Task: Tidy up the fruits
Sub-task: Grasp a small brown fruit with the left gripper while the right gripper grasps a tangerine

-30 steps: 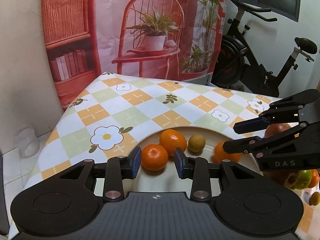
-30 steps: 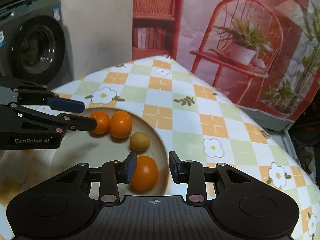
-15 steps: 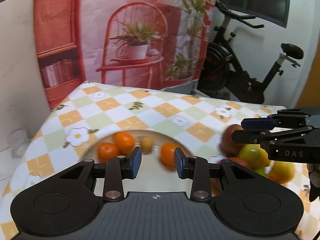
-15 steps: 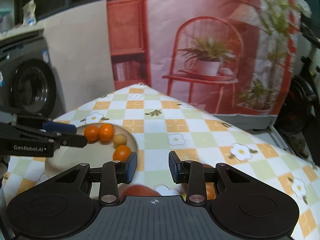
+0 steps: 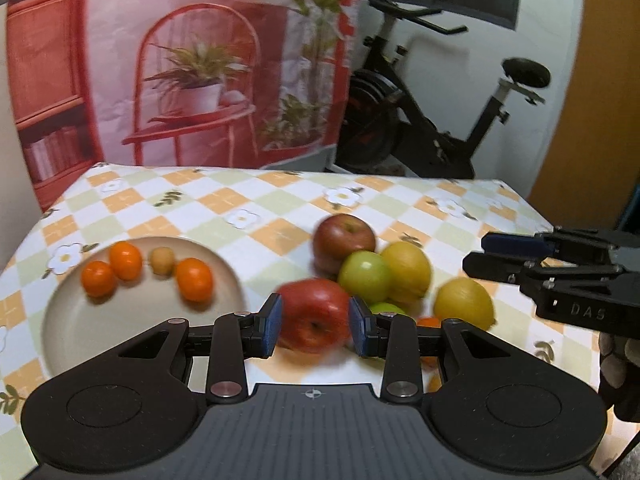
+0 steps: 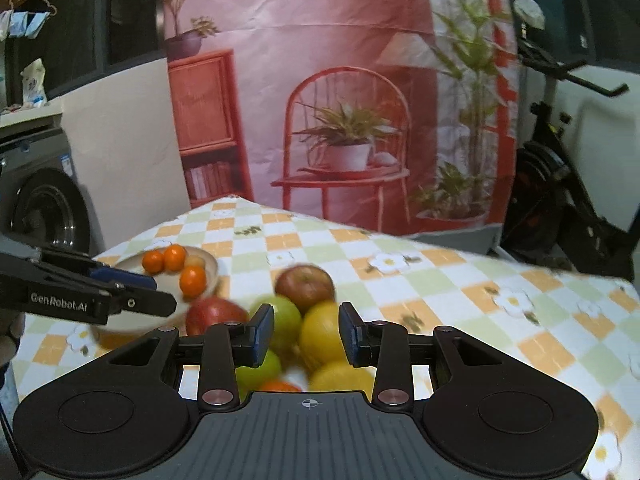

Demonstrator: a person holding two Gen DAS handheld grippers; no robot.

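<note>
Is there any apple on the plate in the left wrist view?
No: the plate holds only three oranges and one small yellowish fruit, while the red apple lies on the tablecloth.

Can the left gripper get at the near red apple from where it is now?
Probably yes. The left gripper is open with the red apple framed between its fingers, nothing in front of it. The green apple crowds the far right side.

On the table [image 5: 280, 196], a plate [image 5: 64, 320] holding four small fruits [image 5: 194, 279] sits to the left; a heap of larger fruits [image 5: 364, 276] lies just right of it.
</note>
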